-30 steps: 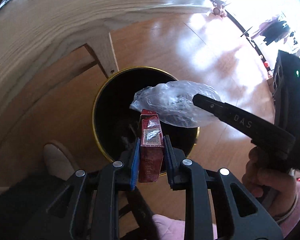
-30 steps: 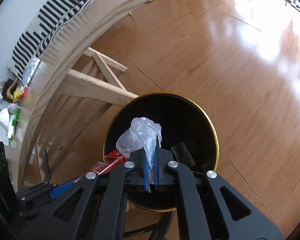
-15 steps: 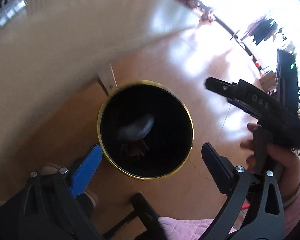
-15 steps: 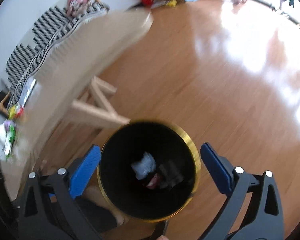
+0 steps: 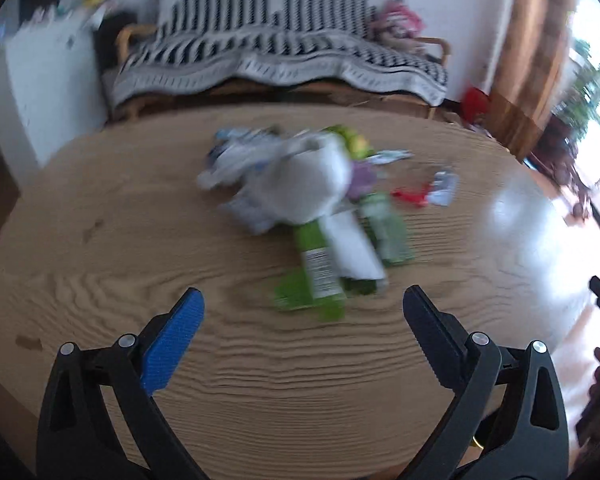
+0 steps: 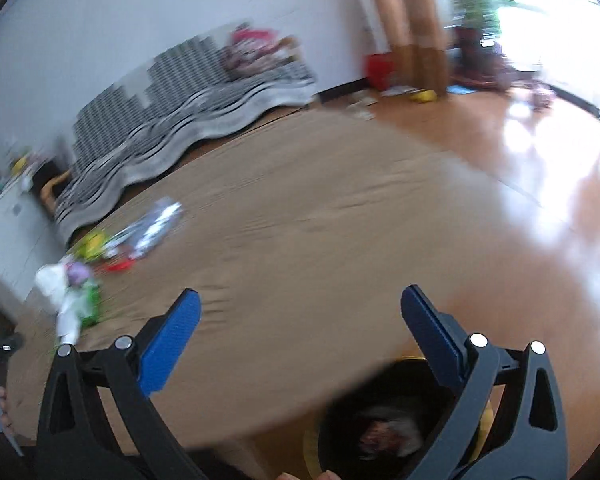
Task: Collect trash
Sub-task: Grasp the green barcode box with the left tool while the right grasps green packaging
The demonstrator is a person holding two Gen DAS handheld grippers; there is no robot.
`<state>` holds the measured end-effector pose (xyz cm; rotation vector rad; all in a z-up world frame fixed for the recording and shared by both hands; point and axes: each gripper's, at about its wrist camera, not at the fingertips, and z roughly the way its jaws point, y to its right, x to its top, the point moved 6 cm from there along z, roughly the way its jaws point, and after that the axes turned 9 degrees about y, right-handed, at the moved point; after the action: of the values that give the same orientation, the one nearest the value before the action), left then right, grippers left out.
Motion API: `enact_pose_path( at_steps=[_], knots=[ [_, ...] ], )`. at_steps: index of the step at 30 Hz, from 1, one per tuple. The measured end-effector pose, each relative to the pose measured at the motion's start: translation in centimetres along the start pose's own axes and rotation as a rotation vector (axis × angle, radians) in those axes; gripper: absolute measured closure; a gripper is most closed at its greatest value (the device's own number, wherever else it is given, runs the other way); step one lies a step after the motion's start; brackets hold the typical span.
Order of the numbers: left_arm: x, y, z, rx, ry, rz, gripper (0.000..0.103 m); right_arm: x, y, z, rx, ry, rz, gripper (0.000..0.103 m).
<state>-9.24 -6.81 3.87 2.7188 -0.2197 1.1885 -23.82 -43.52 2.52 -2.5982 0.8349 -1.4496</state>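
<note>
Wooden round table (image 5: 148, 216) is filling most of both views now, with a striped-blanket couch (image 5: 284, 60) sitting behind it, whereas a second ago both cameras were staring straight down into the black bin with the gold rim. So the big change: the left gripper (image 5: 300, 312) was clamping a red carton and the right gripper (image 6: 300, 312) a clear plastic bag, and now both are standing wide open with nothing between the jaws. That stuff is looking like it's lying in the bin (image 6: 380, 432), which is peeking out under the table edge in the right view, so I'd say one drop-off is done and both hands are swinging back for more. The remaining trash pile (image 5: 312, 200) is sitting mid-table: a white crumpled wrapper, a green carton (image 5: 320, 272) nearest the left gripper, some red and silvery bits. Everything is smearing with motion blur, so I'm not making out labels or exactly how many pieces are left, and the bin is getting cut off by the right gripper's frame.
</note>
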Motion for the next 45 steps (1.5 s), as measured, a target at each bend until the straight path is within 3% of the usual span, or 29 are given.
enact_pose_path(
  at_steps=[2,8,15,19,21,25,28,29,30,31,33,39,45],
  knots=[
    [-0.6,-0.5,0.8,-0.001,-0.024,-0.023,0.006,-0.2,-4.6,2.1,0.080,-0.044,-0.025,0.006],
    [-1.7,1.3,5.2,-0.039,-0.085,0.008,0.006,-0.5,-14.7,7.2,0.192,-0.156,-0.131,0.006],
    [0.2,2.0,9.7,-0.098,-0.092,0.014,0.006,-1.1,-19.5,11.0,0.271,-0.242,-0.239,0.006],
    [-0.1,1.1,11.3,-0.120,-0.114,-0.036,0.006,-2.6,-22.3,12.8,0.298,-0.279,-0.324,0.008],
    [0.1,1.0,11.4,-0.113,-0.102,-0.023,0.006,-3.5,-23.3,13.5,0.292,-0.280,-0.357,0.023],
    [0.0,0.9,11.1,-0.160,-0.090,-0.033,0.007,-4.9,-24.6,15.1,0.297,-0.310,-0.369,0.041],
    [0.1,1.2,11.2,-0.160,-0.074,0.009,0.017,-5.3,-25.1,15.5,0.302,-0.308,-0.391,0.064],
    [0.1,1.2,11.2,-0.169,-0.069,0.012,0.028,-5.3,-25.3,15.6,0.307,-0.308,-0.393,0.072],
    [0.2,1.3,11.1,-0.183,-0.065,0.008,0.048,-5.4,-25.4,15.8,0.317,-0.319,-0.383,0.080],
    [0.2,1.3,11.2,-0.192,-0.069,0.008,0.059,-5.5,-25.4,15.9,0.323,-0.326,-0.373,0.083],
    [0.1,1.4,11.1,-0.183,-0.065,0.016,0.062,-5.6,-25.3,15.9,0.337,-0.332,-0.367,0.091],
    [0.1,1.9,9.9,-0.209,-0.054,0.016,0.067,-6.0,-25.1,14.9,0.364,-0.313,-0.296,0.099],
    [0.6,1.9,9.0,-0.223,-0.028,0.004,0.068,-5.6,-24.7,13.9,0.367,-0.285,-0.278,0.100]
  ],
)
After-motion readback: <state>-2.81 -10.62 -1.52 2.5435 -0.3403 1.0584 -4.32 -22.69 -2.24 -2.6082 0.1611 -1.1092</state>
